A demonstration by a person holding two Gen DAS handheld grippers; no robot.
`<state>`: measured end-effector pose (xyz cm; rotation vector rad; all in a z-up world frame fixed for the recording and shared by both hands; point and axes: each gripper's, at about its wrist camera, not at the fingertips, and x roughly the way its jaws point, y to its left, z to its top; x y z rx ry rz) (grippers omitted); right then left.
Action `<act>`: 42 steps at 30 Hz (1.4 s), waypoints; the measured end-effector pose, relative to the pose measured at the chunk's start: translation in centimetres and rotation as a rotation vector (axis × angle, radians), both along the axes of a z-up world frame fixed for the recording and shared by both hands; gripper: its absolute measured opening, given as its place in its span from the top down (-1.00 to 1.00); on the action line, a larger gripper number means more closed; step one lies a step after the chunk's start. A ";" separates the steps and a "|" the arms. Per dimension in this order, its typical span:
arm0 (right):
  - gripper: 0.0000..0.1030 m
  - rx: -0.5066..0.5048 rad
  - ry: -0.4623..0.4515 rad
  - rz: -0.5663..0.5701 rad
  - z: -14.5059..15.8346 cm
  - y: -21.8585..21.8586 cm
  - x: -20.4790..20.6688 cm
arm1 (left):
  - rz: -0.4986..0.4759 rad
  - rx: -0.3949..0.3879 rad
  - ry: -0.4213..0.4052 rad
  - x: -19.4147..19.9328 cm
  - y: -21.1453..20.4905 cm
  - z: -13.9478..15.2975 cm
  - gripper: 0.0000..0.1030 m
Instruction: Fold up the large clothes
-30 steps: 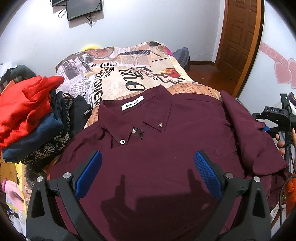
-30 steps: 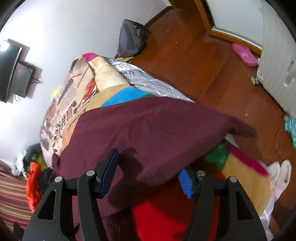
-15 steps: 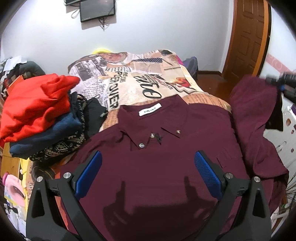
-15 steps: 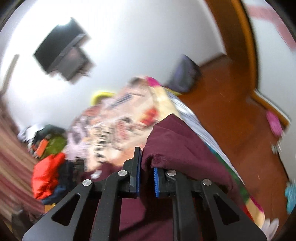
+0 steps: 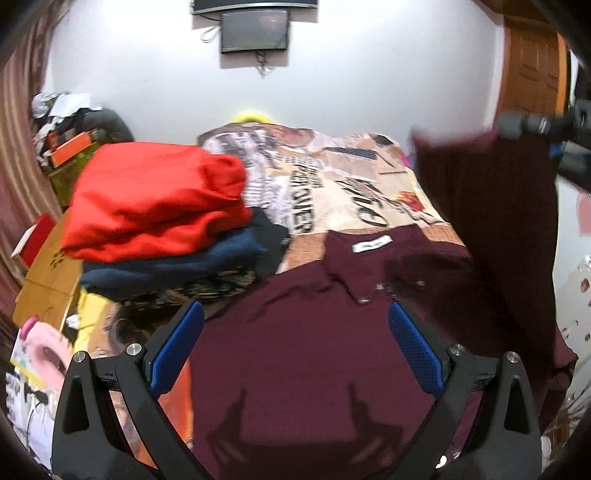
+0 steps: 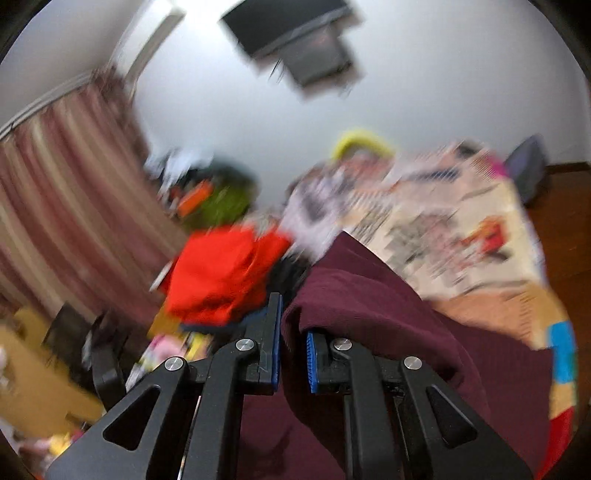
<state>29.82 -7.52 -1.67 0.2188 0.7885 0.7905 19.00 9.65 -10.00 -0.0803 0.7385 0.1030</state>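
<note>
A maroon button-up shirt [image 5: 314, 350] lies face up on the bed, collar with a white label toward the far wall. My left gripper [image 5: 295, 339] is open and empty, hovering over the shirt's left chest. My right gripper [image 6: 293, 354] is shut on the shirt's right sleeve [image 6: 369, 295] and holds it lifted. In the left wrist view the raised sleeve [image 5: 487, 206] hangs at the right, with the right gripper [image 5: 554, 147] blurred above it.
A stack of folded clothes with a red garment [image 5: 155, 206] on top sits left of the shirt. The newspaper-print bedspread [image 5: 332, 177] covers the far bed. A TV [image 5: 255, 29] hangs on the wall. A wooden door [image 5: 532, 74] stands at the right.
My right gripper has carried the pinched sleeve higher and swung left over the shirt. The left gripper has shifted left, staying open.
</note>
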 end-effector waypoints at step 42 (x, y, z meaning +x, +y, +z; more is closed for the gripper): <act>0.04 -0.380 -0.071 -0.299 -3.8 -10.4 -3.5 | -0.214 0.193 0.191 0.6 -8.7 -6.0 -0.95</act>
